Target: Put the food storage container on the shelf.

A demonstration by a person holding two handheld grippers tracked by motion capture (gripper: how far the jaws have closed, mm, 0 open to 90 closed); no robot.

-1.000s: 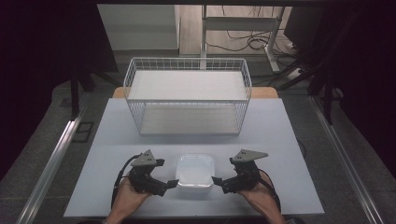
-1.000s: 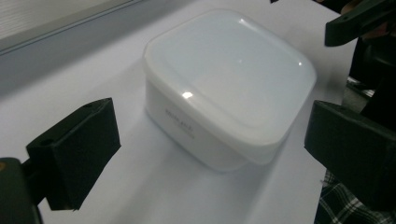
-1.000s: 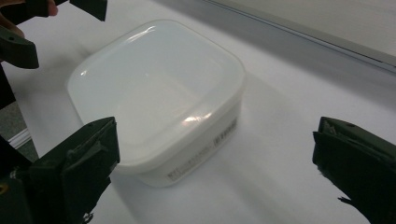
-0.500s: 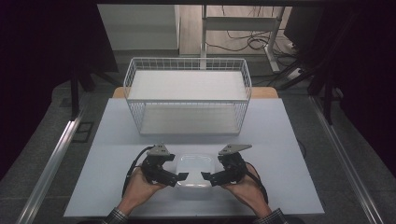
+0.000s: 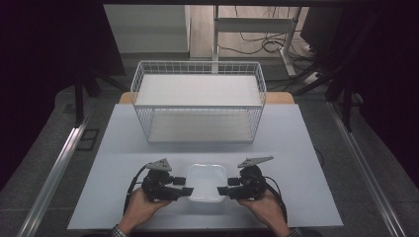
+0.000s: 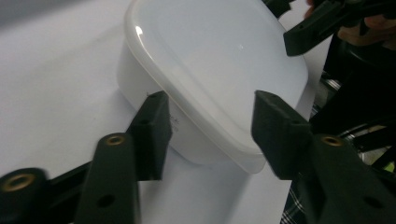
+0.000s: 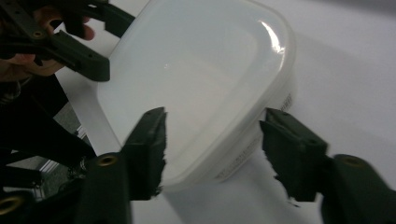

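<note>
A white translucent plastic container with its lid on sits near the table's front edge, between my two grippers. My left gripper is at its left side, my right gripper at its right side. In the left gripper view the container has a rim corner between the spread jaws of the left gripper, which is open. In the right gripper view the right gripper is open too, its jaws either side of the container's near edge. Neither pair of jaws is closed on it.
A white wire basket stands at the back middle of the pale grey table. Bare tabletop lies between basket and container. Chairs, cables and a desk frame stand on the floor beyond the table.
Both hands have pushed forward and inward. The grippers, earlier just outside the container's two sides, now have their jaw tips over its left and right edges. The container has not moved.
</note>
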